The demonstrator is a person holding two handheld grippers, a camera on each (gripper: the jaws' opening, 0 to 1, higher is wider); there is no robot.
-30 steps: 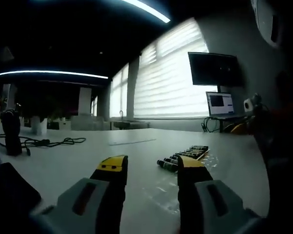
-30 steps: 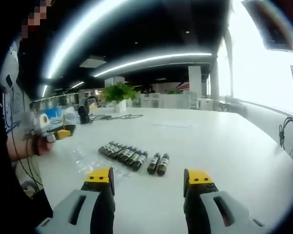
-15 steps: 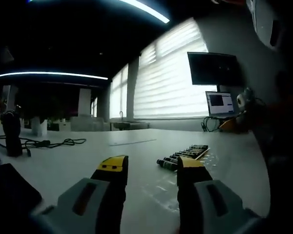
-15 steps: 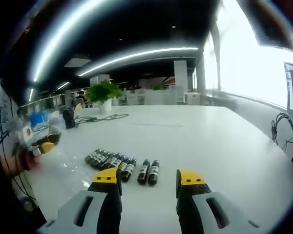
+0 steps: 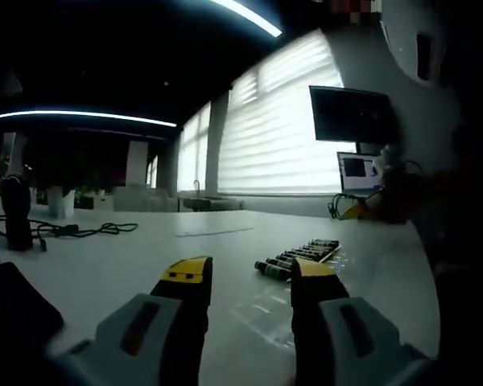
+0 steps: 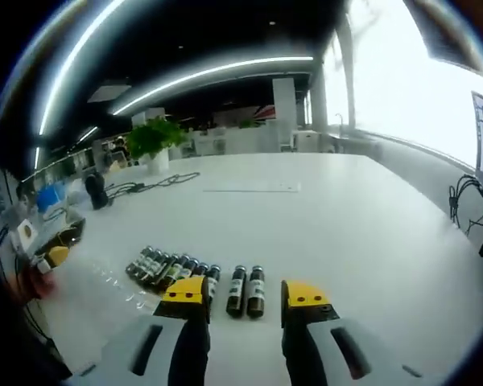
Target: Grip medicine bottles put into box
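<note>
Several small dark medicine bottles (image 6: 165, 268) with pale labels lie side by side on the white table (image 6: 338, 225). Two more bottles (image 6: 247, 289) lie a little apart to their right. My right gripper (image 6: 245, 293) is open just short of this pair, which sits in line with the gap between its yellow-tipped jaws. My left gripper (image 5: 248, 273) is open and holds nothing. It hovers low over the table, with the bottle row (image 5: 296, 257) ahead and slightly right. A clear, glinting plastic piece (image 6: 105, 277) lies left of the row; I cannot tell whether it is the box.
A potted plant (image 6: 153, 138), a black device (image 6: 95, 191) and cables (image 6: 157, 182) are at the table's far side. A laptop (image 5: 356, 172) and a wall monitor (image 5: 350, 114) stand by the window blinds. A person's hand (image 6: 32, 277) is at the left edge.
The right gripper has moved forward and down toward the two separate bottles, and its jaws have narrowed. The left gripper has barely shifted.
</note>
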